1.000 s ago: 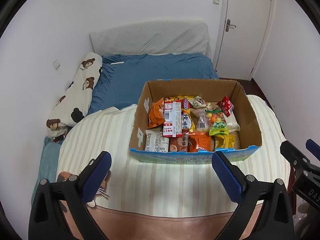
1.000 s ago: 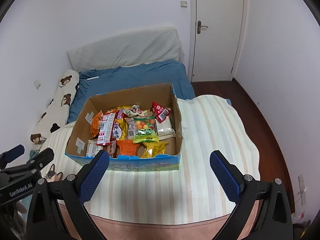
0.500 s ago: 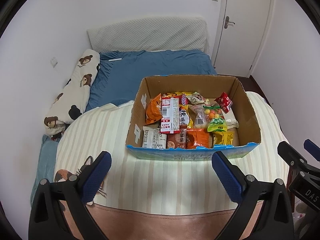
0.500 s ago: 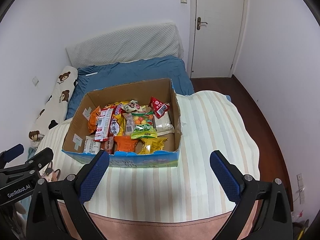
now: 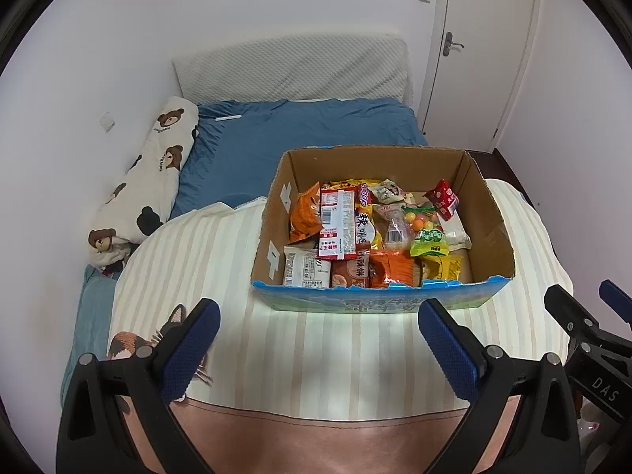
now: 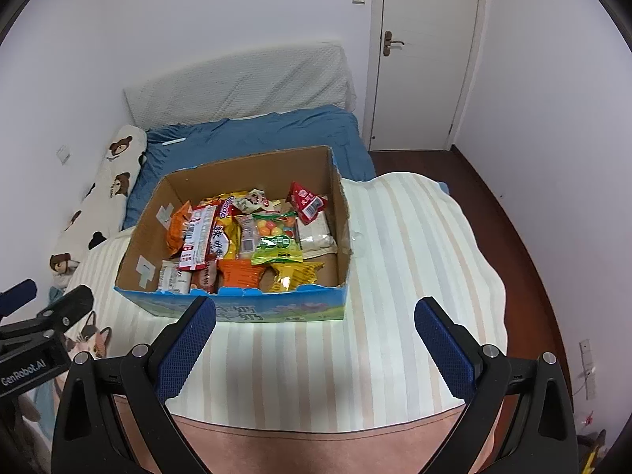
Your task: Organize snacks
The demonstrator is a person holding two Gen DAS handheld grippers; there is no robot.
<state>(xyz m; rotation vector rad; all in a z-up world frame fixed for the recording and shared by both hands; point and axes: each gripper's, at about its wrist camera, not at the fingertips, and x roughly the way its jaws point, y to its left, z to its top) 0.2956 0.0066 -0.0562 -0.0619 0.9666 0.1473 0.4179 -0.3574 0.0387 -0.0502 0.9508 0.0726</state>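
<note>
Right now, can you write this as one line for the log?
left gripper: open, empty | right gripper: open, empty | snacks: all in cardboard box | box: on striped blanket

White-walled bedroom, blue bed

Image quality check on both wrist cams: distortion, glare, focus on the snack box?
Left wrist: strong fisheye bowing, black vignette corners; cardboard box and snacks sharp, left gripper in the foreground, mild sheen on the red packet. Right wrist: same bowing, door frame curved; light even, shadows soft, right gripper slightly soft.

Even indoor light, fisheye-warped dark corners
</note>
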